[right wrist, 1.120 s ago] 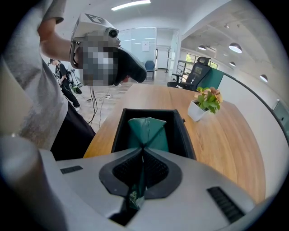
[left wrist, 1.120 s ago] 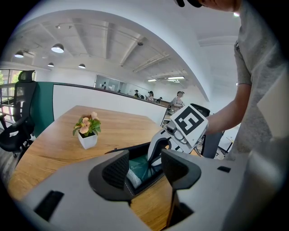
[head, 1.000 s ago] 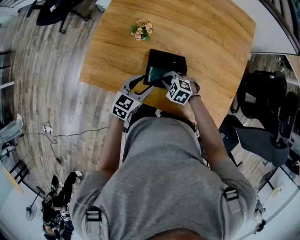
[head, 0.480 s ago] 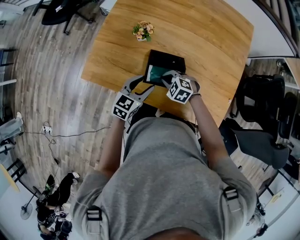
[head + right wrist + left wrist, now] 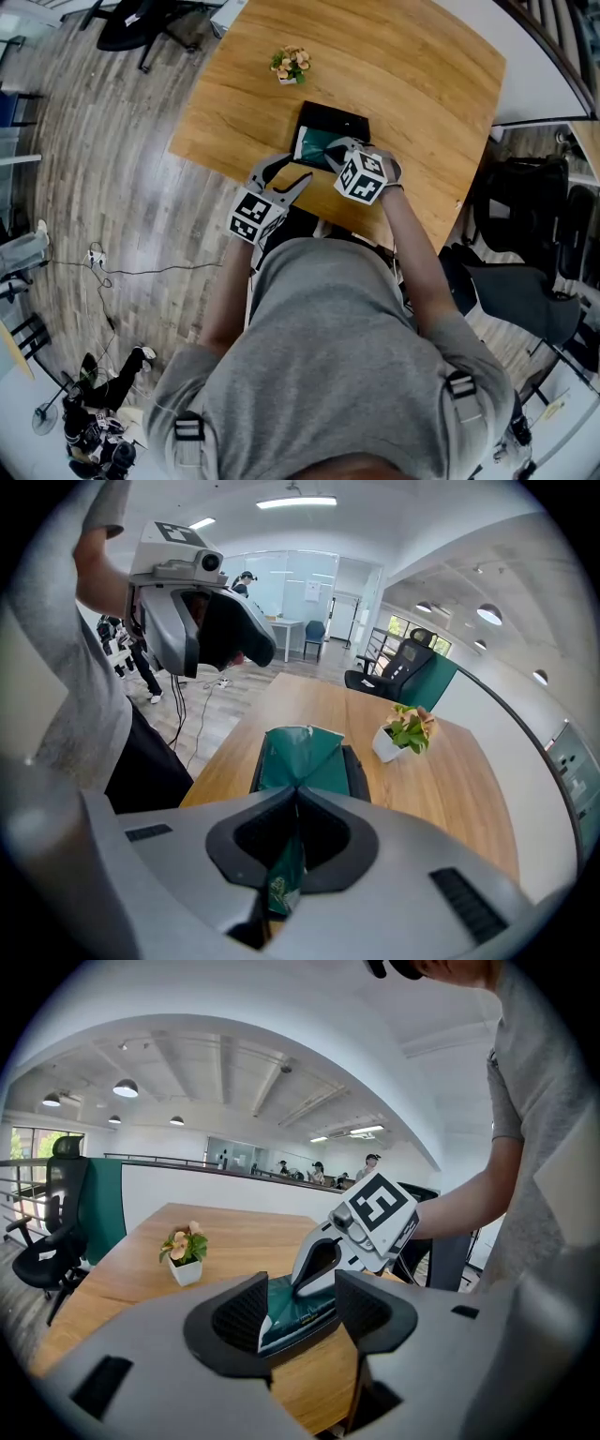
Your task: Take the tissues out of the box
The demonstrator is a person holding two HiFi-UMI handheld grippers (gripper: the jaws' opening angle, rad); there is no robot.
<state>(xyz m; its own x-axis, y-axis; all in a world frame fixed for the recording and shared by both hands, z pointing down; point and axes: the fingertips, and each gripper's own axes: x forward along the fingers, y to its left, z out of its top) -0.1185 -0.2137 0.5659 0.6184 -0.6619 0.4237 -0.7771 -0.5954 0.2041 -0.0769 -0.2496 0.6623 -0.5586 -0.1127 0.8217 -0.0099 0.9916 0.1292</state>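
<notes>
A black box lies on the wooden table. A green tissue pack sticks out of its near end. My right gripper is shut on the pack's wrapper; in the right gripper view the green film is pinched between the closed jaws and pulled taut from the box. My left gripper stands open at the box's near-left corner. In the left gripper view the pack shows in the gap between its pads, without being pressed.
A small white pot of flowers stands beyond the box. The table's near edge runs just under both grippers. Black office chairs stand on the floor to the right, and a cable lies on the floor to the left.
Both grippers stay about where they were, the right one still pinched on the green pack. Only the view has drifted slightly.
</notes>
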